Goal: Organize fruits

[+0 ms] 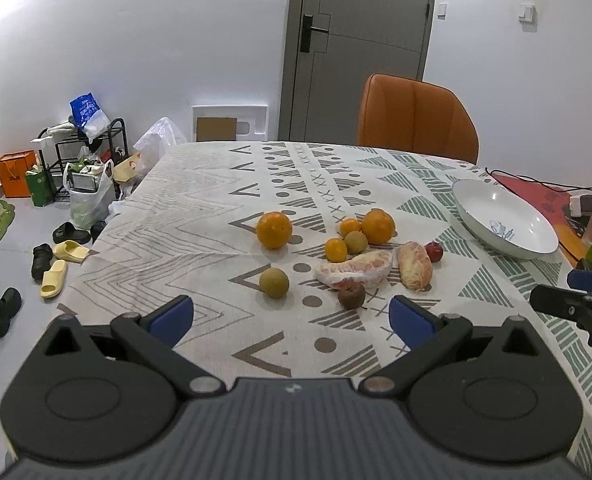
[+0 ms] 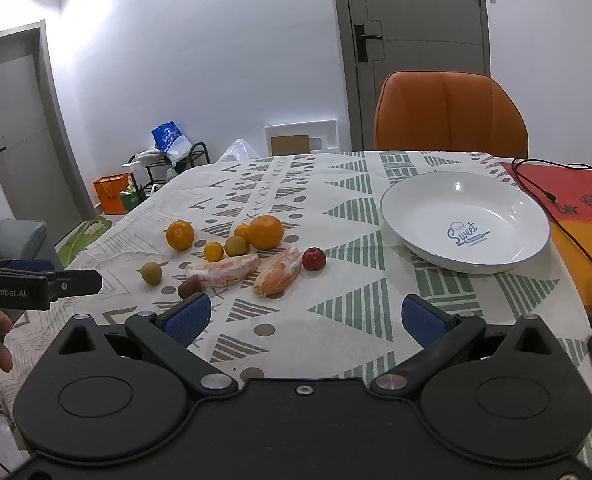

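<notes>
Fruits lie loose on the patterned desk, just past the left gripper, which sits at the bottom of its frame with both blue-padded fingers spread wide and nothing between them. Nearest it in the left wrist view are a dark brown fruit and a greenish-brown round one; beyond them lie two peeled citrus pieces in clear wrap, small oranges and a large orange at frame centre, and a small red fruit to the right. The right gripper is likewise released, fingers apart over bare cloth at the bottom of its frame, with the fruit cluster to its upper left. A white plate printed "Sweet" sits empty at right of centre, well apart from the fruit. An orange chair stands behind the desk, before a grey door.
</notes>
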